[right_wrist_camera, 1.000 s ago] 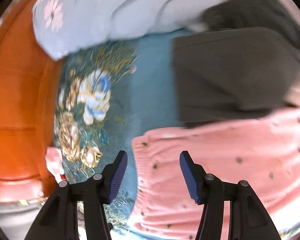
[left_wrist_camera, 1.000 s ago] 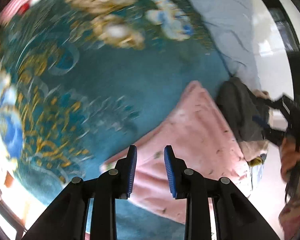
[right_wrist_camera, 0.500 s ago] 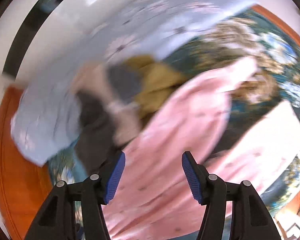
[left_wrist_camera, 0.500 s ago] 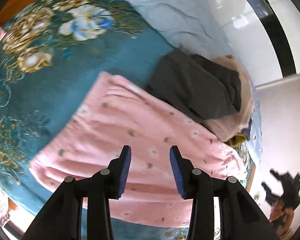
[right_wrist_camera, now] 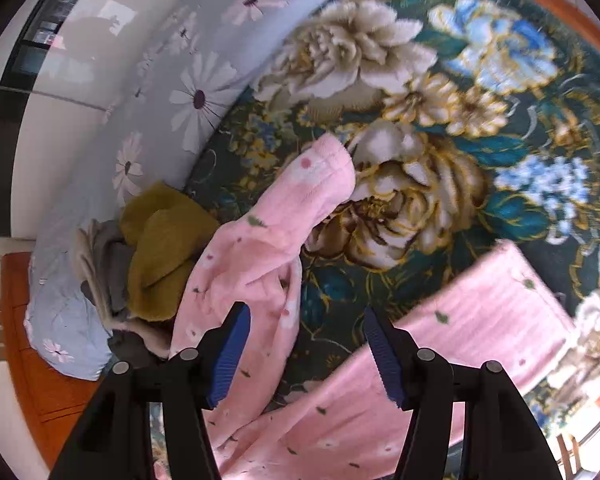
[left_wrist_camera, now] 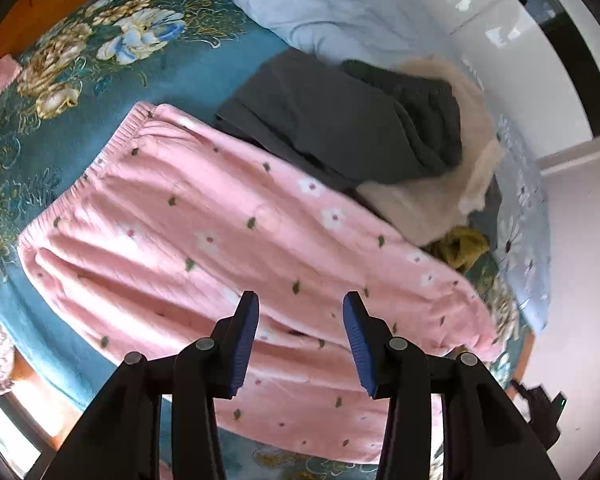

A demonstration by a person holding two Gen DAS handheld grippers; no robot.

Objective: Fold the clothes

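Two grippers in the foreground, both hanging above the cloth with nothing between the pads. Left gripper (left_wrist_camera: 300,344), at the bottom of its view: jaws apart, clear of the fabric. Right gripper (right_wrist_camera: 306,350), also at the bottom of its view: jaws apart and wider, empty too.

Just beyond, pink pajama pants (left_wrist_camera: 236,240) spread on the teal floral blanket (left_wrist_camera: 100,80). In the left view: long axis running from the elastic waistband at left of centre down to the cuff at lower right. In the right view: one leg (right_wrist_camera: 268,248) bent away from the other, its cuff pointing to the upper centre of the frame, the second leg going off to the right edge. So not yet lying straight, and no fold visible in this garment.

Farther back, a dark grey folded garment (left_wrist_camera: 324,128) on a cream one (left_wrist_camera: 432,196), touching the far edge of the pants; probably finished pieces. Beside them a crumpled mustard garment (right_wrist_camera: 160,248), apparently still waiting. Beyond all, the pale blue daisy quilt (right_wrist_camera: 172,92).

Judgement: task partly done; pink pants and mustard piece remaining.
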